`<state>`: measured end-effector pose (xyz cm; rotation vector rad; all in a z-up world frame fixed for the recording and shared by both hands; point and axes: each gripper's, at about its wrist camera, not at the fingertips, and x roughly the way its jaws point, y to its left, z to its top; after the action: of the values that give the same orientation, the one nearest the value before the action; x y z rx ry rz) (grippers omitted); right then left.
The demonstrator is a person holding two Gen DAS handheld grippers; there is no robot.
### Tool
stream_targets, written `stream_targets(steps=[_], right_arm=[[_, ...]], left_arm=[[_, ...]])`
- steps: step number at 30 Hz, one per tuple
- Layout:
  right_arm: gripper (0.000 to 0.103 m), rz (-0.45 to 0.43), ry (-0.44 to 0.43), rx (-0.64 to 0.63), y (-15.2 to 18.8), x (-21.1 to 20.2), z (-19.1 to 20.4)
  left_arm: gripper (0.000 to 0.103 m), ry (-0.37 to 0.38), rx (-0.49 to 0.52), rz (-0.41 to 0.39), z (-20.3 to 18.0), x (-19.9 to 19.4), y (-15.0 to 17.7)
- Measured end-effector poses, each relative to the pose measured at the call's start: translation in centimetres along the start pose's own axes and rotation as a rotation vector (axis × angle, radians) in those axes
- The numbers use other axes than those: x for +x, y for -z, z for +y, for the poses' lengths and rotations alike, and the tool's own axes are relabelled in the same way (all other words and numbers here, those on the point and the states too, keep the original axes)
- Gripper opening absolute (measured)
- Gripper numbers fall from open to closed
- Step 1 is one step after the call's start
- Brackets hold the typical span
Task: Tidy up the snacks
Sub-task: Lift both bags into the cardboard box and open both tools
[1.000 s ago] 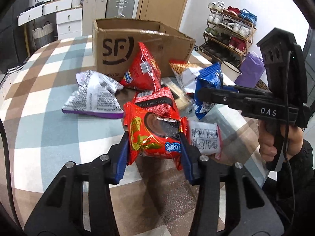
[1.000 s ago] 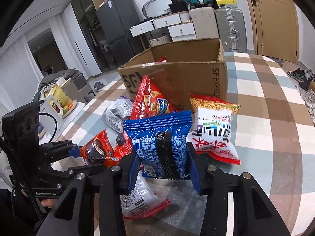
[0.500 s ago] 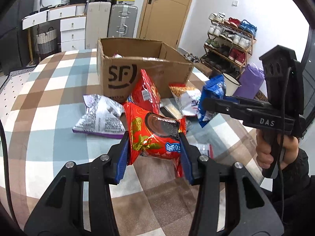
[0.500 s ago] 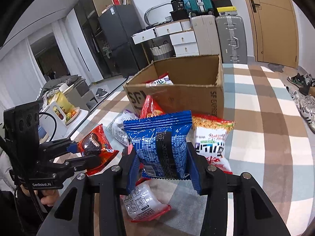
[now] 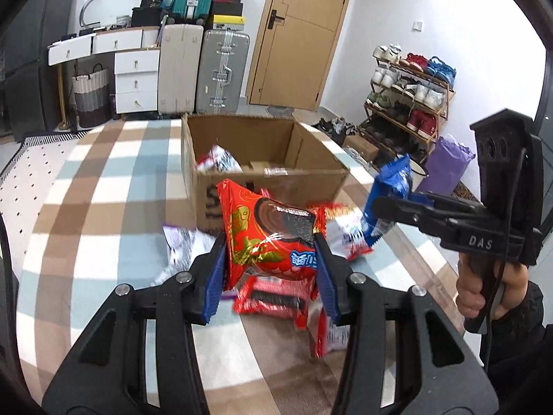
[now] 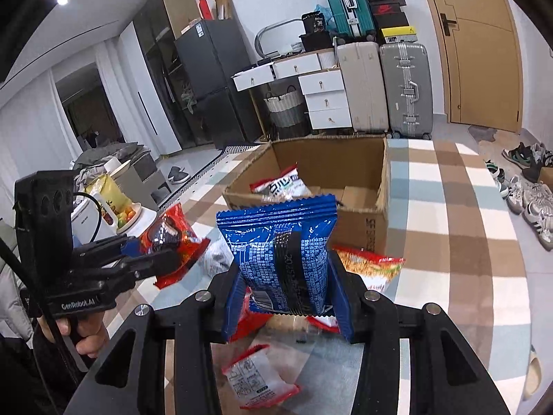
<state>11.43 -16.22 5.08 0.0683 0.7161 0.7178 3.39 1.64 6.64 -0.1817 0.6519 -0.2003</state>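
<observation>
Item: two snack packets lifted, carry-to-box step

Left gripper (image 5: 269,263) fingers clenched on the red cookie packet (image 5: 268,238); right gripper (image 6: 287,294) fingers clenched on the blue packet (image 6: 281,256), each packet standing upright between its blue pads, clear of the bench (image 5: 86,207). Farther off: open cardboard box (image 6: 376,214), one packet inside; loose packets lie near it. Next move, by judgement: carry both over the box's near wall, then release.
</observation>
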Motion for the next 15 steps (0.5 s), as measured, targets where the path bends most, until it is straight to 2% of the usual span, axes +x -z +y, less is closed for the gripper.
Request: stream_targets(steps=[15], right_arm=[[0.045,-0.035,0.006,-0.008,-4.0,0.0,-0.1]], left_arm=[[0.043,-0.022,-0.016,-0.046,1.0,1.1,-5.7]])
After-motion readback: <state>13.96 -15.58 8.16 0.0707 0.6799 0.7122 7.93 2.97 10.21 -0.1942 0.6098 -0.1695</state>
